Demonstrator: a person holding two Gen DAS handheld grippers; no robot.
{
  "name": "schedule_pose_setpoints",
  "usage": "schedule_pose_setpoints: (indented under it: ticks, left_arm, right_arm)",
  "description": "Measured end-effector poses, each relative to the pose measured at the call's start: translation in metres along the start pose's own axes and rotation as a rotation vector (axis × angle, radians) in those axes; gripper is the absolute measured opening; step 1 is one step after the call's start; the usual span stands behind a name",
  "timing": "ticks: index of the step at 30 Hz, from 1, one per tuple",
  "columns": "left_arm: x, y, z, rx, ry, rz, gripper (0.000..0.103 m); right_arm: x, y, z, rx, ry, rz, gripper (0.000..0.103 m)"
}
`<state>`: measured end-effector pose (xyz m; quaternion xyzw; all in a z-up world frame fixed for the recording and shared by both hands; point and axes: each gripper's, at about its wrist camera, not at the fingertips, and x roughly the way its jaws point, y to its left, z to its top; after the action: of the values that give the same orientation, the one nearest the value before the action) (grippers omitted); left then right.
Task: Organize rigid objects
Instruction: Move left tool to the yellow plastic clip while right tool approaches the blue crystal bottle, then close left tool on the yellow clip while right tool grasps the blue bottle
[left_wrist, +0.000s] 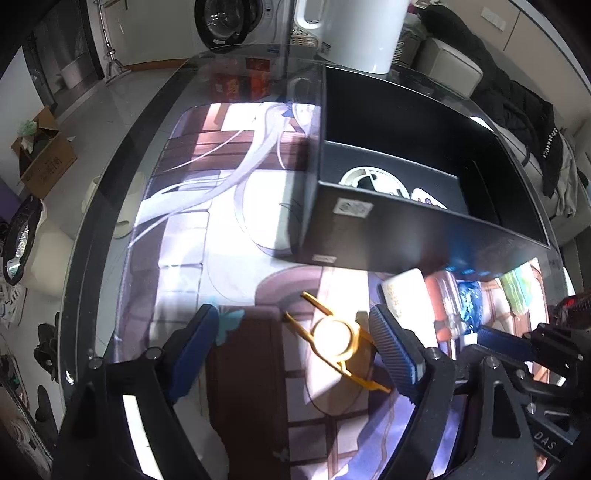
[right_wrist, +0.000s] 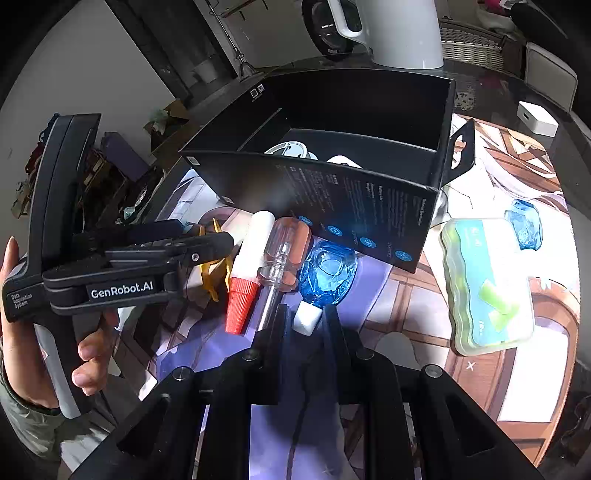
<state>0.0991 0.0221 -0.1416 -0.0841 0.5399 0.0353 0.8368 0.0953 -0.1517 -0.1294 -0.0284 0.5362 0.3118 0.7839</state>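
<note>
Right gripper (right_wrist: 308, 312) pinches white cap of blue glass bottle (right_wrist: 327, 271), just in front of black box (right_wrist: 369, 206).
Bottle: faceted, translucent, lying flat on printed mat (right_wrist: 424, 306). Left gripper (left_wrist: 295, 328) spread wide around gold spinner (left_wrist: 334, 338), not touching.

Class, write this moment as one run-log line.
left gripper: open, around gold clip | right gripper: shut on blue bottle cap | black box: open, behind
</note>
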Motion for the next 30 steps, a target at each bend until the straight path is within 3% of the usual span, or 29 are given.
schedule_pose_setpoints:
  ticks: [7, 24, 25, 27, 28, 29, 30]
  left_arm:
    - [0.008, -0.011, 0.001, 0.055, 0.0, 0.063, 0.085]
    - [-0.009, 0.005, -0.035, 0.112, 0.045, 0.039, 0.085]
    - [-0.011, 0.003, -0.037, 0.122, 0.043, 0.034, 0.078]
    - [-0.015, -0.003, -0.037, 0.158, 0.025, 0.022, 0.056]
    - [-0.018, -0.006, -0.037, 0.173, 0.018, 0.015, 0.037]
    - [-0.019, -0.008, -0.036, 0.178, 0.018, 0.01, 0.028]
    - [-0.019, -0.008, -0.034, 0.176, 0.019, 0.003, 0.027]
  right_arm:
    - [-0.003, -0.003, -0.001, 0.01, 0.006, 0.008, 0.017]
    - [-0.007, -0.001, -0.004, 0.019, 0.009, 0.022, 0.017]
    - [-0.008, 0.0, -0.003, 0.017, 0.006, 0.019, 0.017]
    - [-0.01, 0.001, -0.002, 0.016, -0.002, 0.013, 0.018]
    - [-0.012, -0.001, 0.0, 0.024, -0.011, 0.009, 0.019]
    - [-0.013, -0.004, 0.001, 0.034, -0.018, 0.009, 0.023]
    - [-0.015, -0.007, 0.002, 0.046, -0.026, 0.008, 0.026]
